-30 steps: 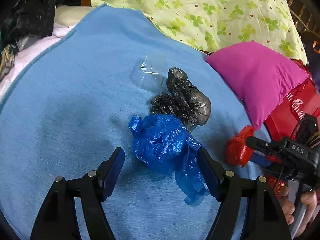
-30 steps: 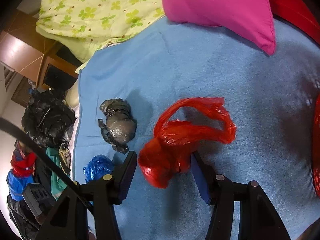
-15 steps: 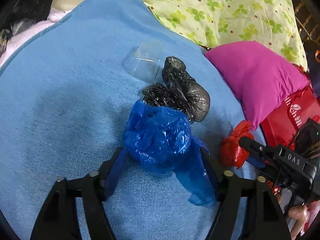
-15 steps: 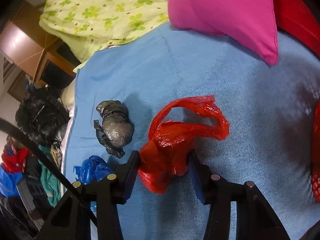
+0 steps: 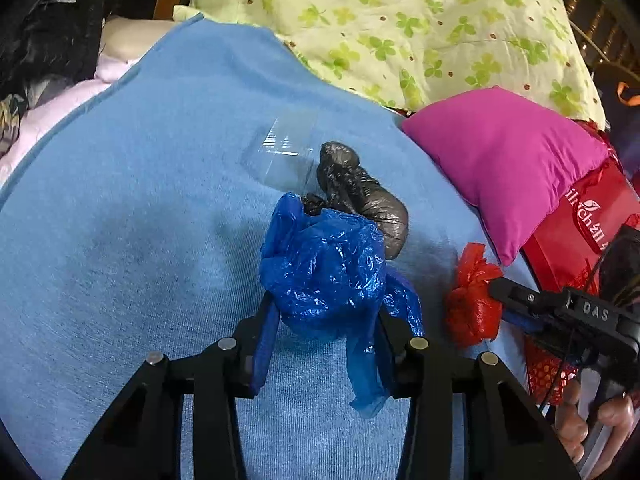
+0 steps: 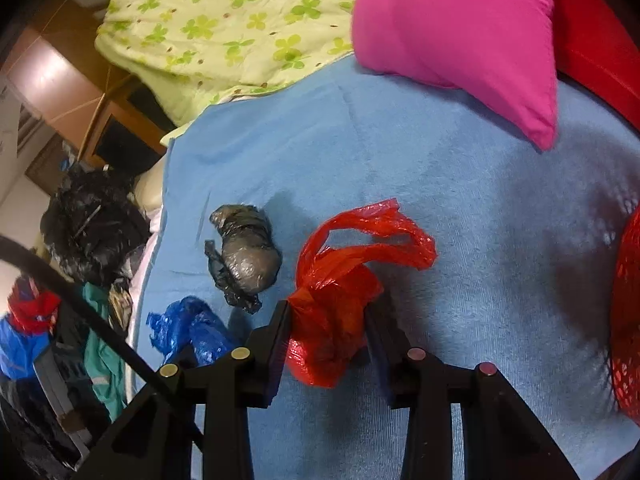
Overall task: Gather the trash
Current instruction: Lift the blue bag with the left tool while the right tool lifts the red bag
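A crumpled blue plastic bag (image 5: 324, 272) lies on the blue blanket (image 5: 120, 240), bunched between the fingers of my left gripper (image 5: 326, 314). Its jaws are closing and the pads press the bag's sides. Just behind it lie a knotted black bag (image 5: 360, 200) and a clear plastic container (image 5: 280, 156). In the right wrist view my right gripper (image 6: 328, 320) is closing on a red plastic bag (image 6: 336, 300), squeezing its bunched lower part while the handles flop forward. The black bag (image 6: 248, 256) and blue bag (image 6: 188, 328) show to its left.
A pink pillow (image 5: 504, 172) and a green floral quilt (image 5: 400, 20) lie at the back. A red box (image 5: 580, 232) and a red mesh basket (image 6: 628, 320) stand to the right. Black bags and clothes (image 6: 92, 224) pile up beyond the blanket's left edge. A hand (image 5: 592, 420) holds the right gripper.
Both pairs of jaws have narrowed. The left fingers moved forward around the blue bag and squeezed it into a taller bunch. The right fingers pinched the red bag tighter.
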